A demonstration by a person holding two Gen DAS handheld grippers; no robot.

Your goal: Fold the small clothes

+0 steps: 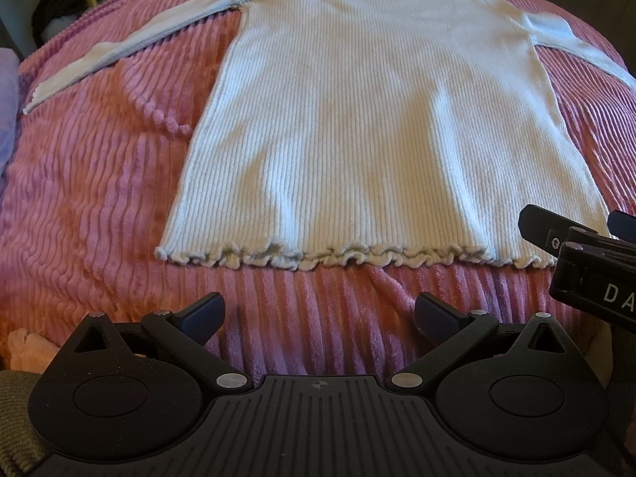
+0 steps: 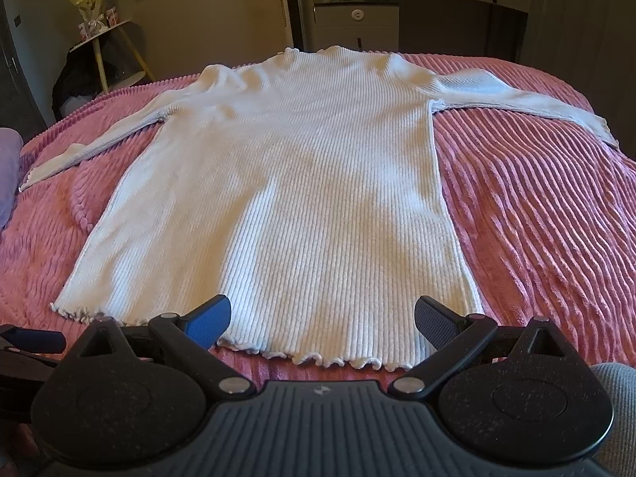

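Observation:
A white ribbed long-sleeved top (image 1: 357, 119) lies flat on a pink corduroy bedspread (image 1: 99, 198), sleeves spread out to both sides, ruffled hem nearest me. It fills the right wrist view (image 2: 286, 206) too. My left gripper (image 1: 318, 314) is open and empty, over the bedspread just short of the hem. My right gripper (image 2: 322, 318) is open and empty, its fingers over the hem's right part. The right gripper also shows at the right edge of the left wrist view (image 1: 576, 234).
The bedspread (image 2: 536, 218) has a raised fold left of the top (image 1: 159, 115). A purple pillow (image 2: 8, 167) lies at the left edge. Beyond the bed stand a small side table with a bouquet (image 2: 95, 12) and a grey cabinet (image 2: 353, 24).

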